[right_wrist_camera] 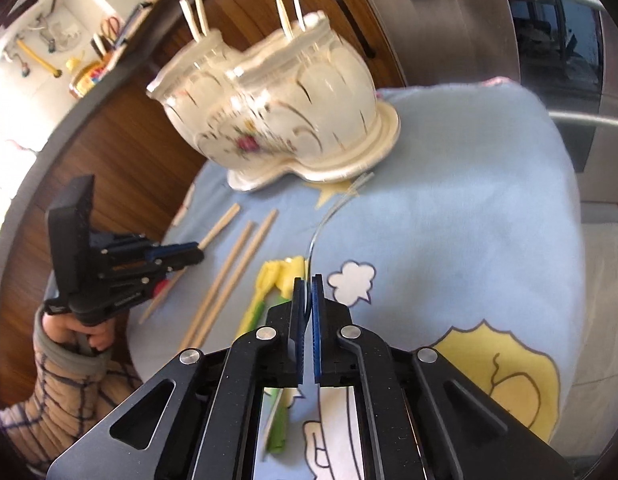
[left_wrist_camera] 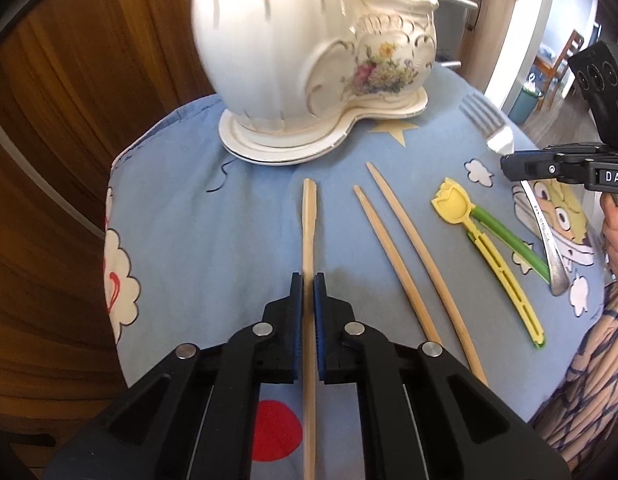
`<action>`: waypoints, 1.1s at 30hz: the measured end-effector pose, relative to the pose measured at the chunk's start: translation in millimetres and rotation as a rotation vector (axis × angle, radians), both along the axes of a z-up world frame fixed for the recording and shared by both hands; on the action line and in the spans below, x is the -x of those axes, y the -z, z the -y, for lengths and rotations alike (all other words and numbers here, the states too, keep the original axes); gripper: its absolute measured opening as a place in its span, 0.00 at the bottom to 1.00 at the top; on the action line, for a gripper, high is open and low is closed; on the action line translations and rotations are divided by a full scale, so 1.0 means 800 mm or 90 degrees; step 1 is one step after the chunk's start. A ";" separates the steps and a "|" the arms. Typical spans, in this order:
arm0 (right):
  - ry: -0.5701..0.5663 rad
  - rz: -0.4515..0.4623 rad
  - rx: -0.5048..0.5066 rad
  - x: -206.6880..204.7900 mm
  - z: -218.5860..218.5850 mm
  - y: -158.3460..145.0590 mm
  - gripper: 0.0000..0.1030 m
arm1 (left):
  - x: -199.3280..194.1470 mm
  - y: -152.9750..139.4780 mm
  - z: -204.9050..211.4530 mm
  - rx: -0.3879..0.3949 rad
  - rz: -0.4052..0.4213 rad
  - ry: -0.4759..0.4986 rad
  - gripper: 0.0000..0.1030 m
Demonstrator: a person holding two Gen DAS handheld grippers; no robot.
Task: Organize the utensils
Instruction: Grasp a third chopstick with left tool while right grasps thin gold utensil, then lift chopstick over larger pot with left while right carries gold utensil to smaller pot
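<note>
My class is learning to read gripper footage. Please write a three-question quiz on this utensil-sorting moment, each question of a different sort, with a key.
1. True or false: the left gripper is shut on a wooden chopstick.
2. What does the right gripper hold? A) a metal fork B) the yellow and green tulip tongs C) a spoon
3. Fill in: loose on the blue cartoon cloth, between the held chopstick and the tulip tongs, lie ___ wooden chopsticks.

Key
1. True; its pads clamp the stick.
2. A; the metal fork has its tines pointing toward the white floral ceramic utensil holder.
3. Two.
</note>
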State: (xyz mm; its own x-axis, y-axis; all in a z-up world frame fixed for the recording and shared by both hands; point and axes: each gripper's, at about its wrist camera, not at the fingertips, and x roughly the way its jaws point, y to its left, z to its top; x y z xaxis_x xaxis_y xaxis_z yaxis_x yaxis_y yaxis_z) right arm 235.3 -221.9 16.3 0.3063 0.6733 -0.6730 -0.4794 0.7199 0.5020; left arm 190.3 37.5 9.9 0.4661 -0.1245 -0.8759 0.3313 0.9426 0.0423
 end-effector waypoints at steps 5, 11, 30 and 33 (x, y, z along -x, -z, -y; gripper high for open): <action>-0.001 0.046 -0.001 0.009 -0.001 -0.020 0.04 | 0.007 -0.026 -0.016 0.045 0.035 -0.011 0.05; 0.013 0.111 0.008 0.022 -0.006 -0.048 0.04 | 0.017 -0.072 -0.027 0.128 0.108 -0.021 0.05; 0.047 0.248 -0.019 0.022 -0.026 -0.141 0.04 | 0.016 -0.194 -0.044 0.352 0.430 -0.092 0.05; 0.054 0.270 -0.015 0.018 -0.031 -0.156 0.04 | 0.003 -0.201 -0.038 0.354 0.466 -0.104 0.05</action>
